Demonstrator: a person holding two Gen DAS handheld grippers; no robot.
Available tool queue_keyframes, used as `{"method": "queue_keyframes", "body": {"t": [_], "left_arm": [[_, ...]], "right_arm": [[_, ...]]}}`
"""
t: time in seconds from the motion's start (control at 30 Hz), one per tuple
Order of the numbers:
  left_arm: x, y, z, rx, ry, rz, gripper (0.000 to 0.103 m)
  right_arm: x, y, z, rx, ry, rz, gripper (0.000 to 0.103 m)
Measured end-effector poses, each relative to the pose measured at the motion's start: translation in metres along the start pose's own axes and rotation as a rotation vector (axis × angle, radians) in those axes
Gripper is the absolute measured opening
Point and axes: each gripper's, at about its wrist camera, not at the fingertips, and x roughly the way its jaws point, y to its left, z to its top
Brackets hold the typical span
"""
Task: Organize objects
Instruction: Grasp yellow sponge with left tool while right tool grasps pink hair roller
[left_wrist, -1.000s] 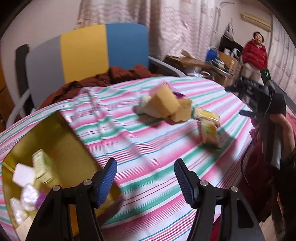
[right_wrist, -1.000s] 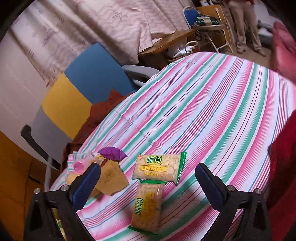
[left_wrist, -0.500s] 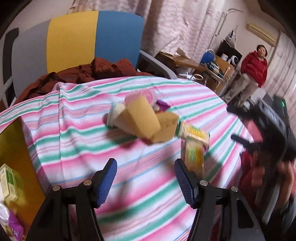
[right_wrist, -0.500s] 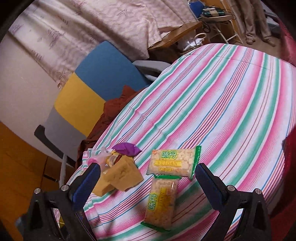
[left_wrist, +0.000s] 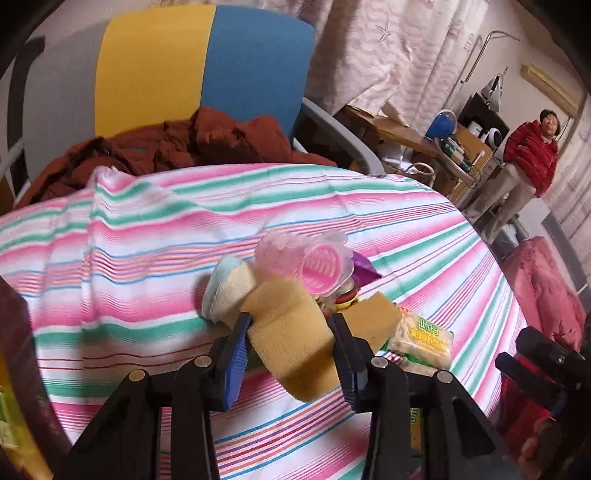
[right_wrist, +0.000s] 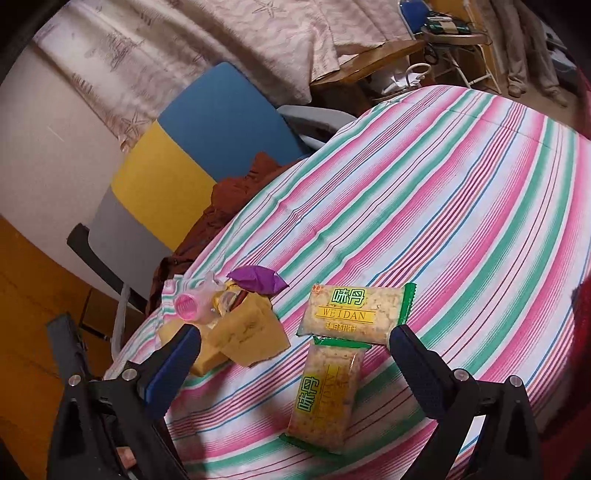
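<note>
Straddling a yellow sponge (left_wrist: 291, 332), the left gripper (left_wrist: 290, 354) has its jaws either side of the block, blue pads at or touching its flanks; whether they squeeze it, cannot tell; the sponge sits in a small heap on the striped surface (left_wrist: 147, 236), touching a second sponge (left_wrist: 373, 319), a round white pad (left_wrist: 227, 291), a clear-pink plastic item (left_wrist: 314, 262) and a purple wrapper (left_wrist: 364, 271); right gripper (right_wrist: 295, 358) has its jaws spread wide, holding nothing, hovering above two cracker packets (right_wrist: 354, 310) lying at a right angle, ends touching, just beside the heap; containers: a yellowish box edge (left_wrist: 14, 424) is cut off at the left wrist view's lower-left border, contents too cropped to make out; small items under the pink plastic are blurred, unidentifiable; lower cracker packet (right_wrist: 325, 391) mostly hidden behind the left gripper in the left view; a chair (left_wrist: 199, 74) with red-brown cloth (left_wrist: 177, 144) stands behind the surface; a person in a red jacket (left_wrist: 528, 151) stands far off.
</note>
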Motion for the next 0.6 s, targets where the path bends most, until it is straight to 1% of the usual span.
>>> {"method": "queue_keyframes", "body": {"t": [0.07,0.13,0.23,0.27,0.33,0.4,0.47,0.5,0.6], "left_arm": [[-0.007,0.001,-0.009,0.029,-0.019,-0.005,0.038],[-0.016,0.005,-0.023,0.035,-0.024,-0.026,0.037],[-0.031,0.005,-0.044,0.073,-0.034,-0.037,0.037],[-0.036,0.004,-0.051,0.092,-0.038,-0.038,0.037],[-0.046,0.0,-0.064,0.122,-0.05,-0.049,0.037],[-0.053,-0.006,-0.077,0.166,-0.063,-0.049,0.037],[-0.056,-0.01,-0.088,0.186,-0.054,-0.065,0.037],[-0.057,-0.01,-0.095,0.189,-0.045,-0.075,0.037],[-0.06,-0.007,-0.109,0.189,-0.034,-0.074,0.037]], "right_arm": [[0.002,0.002,-0.001,-0.015,0.006,0.0,0.103],[0.005,0.007,-0.001,-0.041,0.018,0.005,0.103],[0.009,0.016,-0.004,-0.088,0.045,0.034,0.103],[0.011,0.019,-0.005,-0.102,0.058,0.054,0.103],[0.015,0.025,-0.008,-0.126,0.1,0.128,0.103],[0.021,0.036,-0.014,-0.165,0.161,0.208,0.103],[0.028,0.047,-0.023,-0.213,0.217,0.247,0.103],[0.031,0.053,-0.028,-0.24,0.241,0.244,0.103],[0.04,0.066,-0.042,-0.306,0.292,0.217,0.103]]}}
